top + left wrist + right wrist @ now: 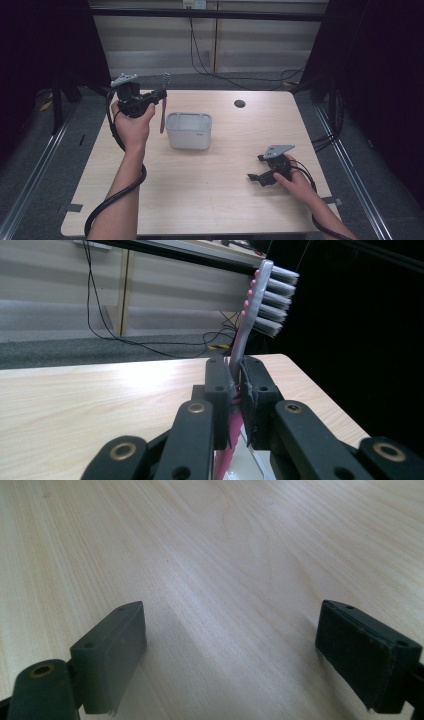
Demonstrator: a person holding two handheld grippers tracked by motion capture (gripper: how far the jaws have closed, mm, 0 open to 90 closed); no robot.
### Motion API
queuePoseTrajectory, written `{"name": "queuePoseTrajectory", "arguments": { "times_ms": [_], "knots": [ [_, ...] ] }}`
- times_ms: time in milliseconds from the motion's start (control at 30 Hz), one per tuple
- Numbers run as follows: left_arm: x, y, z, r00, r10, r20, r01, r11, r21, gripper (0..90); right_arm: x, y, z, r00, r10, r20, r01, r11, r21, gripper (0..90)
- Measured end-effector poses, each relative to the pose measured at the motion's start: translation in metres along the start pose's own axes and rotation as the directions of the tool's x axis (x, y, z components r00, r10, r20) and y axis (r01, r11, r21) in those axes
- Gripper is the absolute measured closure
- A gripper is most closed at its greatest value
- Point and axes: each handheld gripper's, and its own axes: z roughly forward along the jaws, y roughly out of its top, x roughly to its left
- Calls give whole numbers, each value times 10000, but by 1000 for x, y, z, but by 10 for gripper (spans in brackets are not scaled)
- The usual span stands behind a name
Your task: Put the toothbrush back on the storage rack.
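My left gripper (161,94) is raised above the table's far left, shut on a pink and grey toothbrush (163,106). The brush hangs upright, bristles at the top, its handle end just left of a white rectangular tub (189,130). In the left gripper view the toothbrush (252,320) rises between the closed jaws of the left gripper (236,385), bristles facing right, and the tub's rim (252,462) shows below. My right gripper (256,168) rests low on the table at the right, open, with nothing between its jaws; in the right gripper view the right gripper (230,645) has bare wood between them.
The light wooden table (210,190) has a round dark cable hole (240,104) at its far side. Black cables trail on the floor behind, beside a pale wall and dark curtains at both sides.
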Motion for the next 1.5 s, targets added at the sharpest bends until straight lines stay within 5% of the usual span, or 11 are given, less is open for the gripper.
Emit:
{"name": "queuePoseTrajectory", "arguments": {
  "times_ms": [800, 1500],
  "knots": [
    [-9, 19, 21, 9999, 138, 83, -137, 9999, -99, 831, 0, 0, 0, 10000, -25, 13, 25, 10000, -14, 125],
    [-8, 19, 33, 9997, 234, -59, -236, 9992, -310, 831, 0, 0, 0, 10000, -19, 9, 19, 10000, -14, 125]
  ]
}}
